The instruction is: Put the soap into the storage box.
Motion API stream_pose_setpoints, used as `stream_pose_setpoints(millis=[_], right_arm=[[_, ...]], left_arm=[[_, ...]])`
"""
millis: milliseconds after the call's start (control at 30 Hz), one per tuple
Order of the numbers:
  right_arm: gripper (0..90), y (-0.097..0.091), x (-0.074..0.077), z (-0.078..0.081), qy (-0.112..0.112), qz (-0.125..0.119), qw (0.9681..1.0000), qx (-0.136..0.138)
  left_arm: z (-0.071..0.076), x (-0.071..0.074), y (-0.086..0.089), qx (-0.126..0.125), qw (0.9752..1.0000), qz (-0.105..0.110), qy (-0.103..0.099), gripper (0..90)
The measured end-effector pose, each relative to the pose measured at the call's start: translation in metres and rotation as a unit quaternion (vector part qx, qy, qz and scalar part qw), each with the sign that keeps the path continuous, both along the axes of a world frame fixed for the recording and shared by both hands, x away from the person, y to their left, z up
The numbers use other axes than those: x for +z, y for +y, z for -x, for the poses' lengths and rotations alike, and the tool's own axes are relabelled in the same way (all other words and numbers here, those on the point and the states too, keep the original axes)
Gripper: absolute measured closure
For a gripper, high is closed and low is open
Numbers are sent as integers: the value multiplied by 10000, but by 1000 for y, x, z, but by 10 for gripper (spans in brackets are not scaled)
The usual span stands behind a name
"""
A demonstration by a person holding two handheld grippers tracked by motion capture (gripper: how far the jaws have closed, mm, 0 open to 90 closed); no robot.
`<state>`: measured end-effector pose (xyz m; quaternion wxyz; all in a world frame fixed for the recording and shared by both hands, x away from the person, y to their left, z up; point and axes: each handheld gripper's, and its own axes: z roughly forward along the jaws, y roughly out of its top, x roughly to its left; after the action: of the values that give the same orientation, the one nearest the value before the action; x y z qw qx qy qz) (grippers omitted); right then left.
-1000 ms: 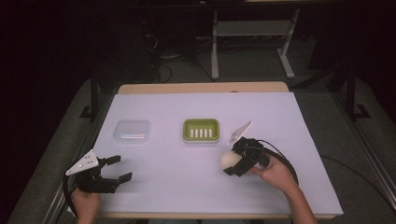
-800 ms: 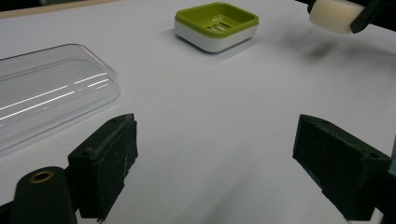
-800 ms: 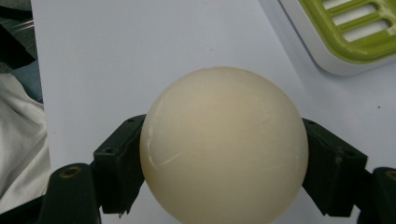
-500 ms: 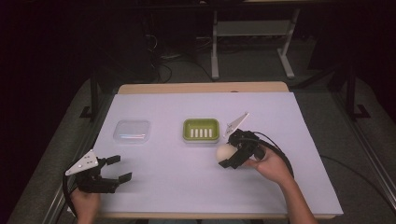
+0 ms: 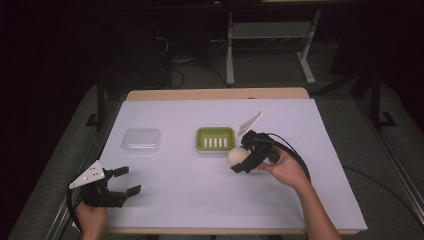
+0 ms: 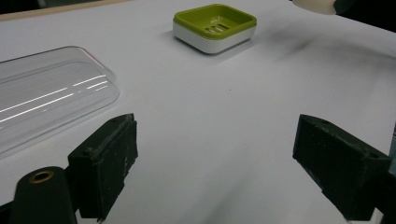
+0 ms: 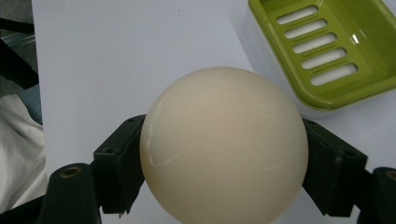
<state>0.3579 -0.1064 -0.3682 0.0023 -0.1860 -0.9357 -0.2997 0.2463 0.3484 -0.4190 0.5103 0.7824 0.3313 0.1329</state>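
Note:
A cream round soap (image 5: 236, 156) (image 7: 224, 144) is clamped between the jaws of my right gripper (image 5: 243, 159) (image 7: 224, 168), held just above the table beside the near right corner of the green soap dish (image 5: 215, 138) (image 7: 336, 51). The dish has a slotted floor and holds nothing. A clear plastic lid (image 5: 141, 140) (image 6: 46, 100) lies flat to the left of the dish. My left gripper (image 5: 126, 181) (image 6: 215, 163) rests near the front left of the table, open, with bare table between its jaws.
A white sheet (image 5: 200, 200) covers the table, with a wooden edge (image 5: 215, 94) at the back. A black cable (image 5: 295, 155) loops from the right gripper. Table legs and cables stand on the floor beyond.
The right gripper has carried the soap up and left, closer to the green dish. The left gripper has barely shifted.

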Motion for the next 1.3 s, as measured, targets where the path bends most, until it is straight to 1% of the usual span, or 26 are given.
stream_pose_setpoints(millis=[33,167,200,433,467,567,767,833,900,967,1167,1300], right_arm=[[230,2,2,-2,28,7,10000,4],[230,5,5,-5,-5,-4,10000,25],[230,6,6,-6,20,-6,10000,26],[230,12,12,-13,-30,-6,10000,63],[230,13,13,-13,13,-19,10000,35],[230,15,14,-17,23,-37,9999,97],[230,20,19,-21,-1,-65,9999,130],[230,21,20,-24,-5,-68,9999,99],[230,22,21,-25,-27,-55,9999,111],[230,24,22,-26,4,-30,9999,103],[230,30,28,-33,-50,-29,9998,168],[230,34,33,-37,-59,5,9999,155]], left_arm=[[0,0,0,5,10000,-7,0,132],[0,0,0,9,10000,-23,-2,132],[0,0,0,11,10000,-23,0,132],[0,0,1,31,10000,-12,5,132],[0,0,1,31,10000,-12,5,133],[0,0,1,32,10000,-21,4,132],[0,0,1,32,10000,-16,4,132],[0,0,1,34,10000,-14,10,132],[0,0,0,32,10000,-26,13,132],[0,0,1,34,10000,-20,10,132],[0,0,1,40,10000,-23,3,132],[0,0,1,38,10000,-20,-12,132]])
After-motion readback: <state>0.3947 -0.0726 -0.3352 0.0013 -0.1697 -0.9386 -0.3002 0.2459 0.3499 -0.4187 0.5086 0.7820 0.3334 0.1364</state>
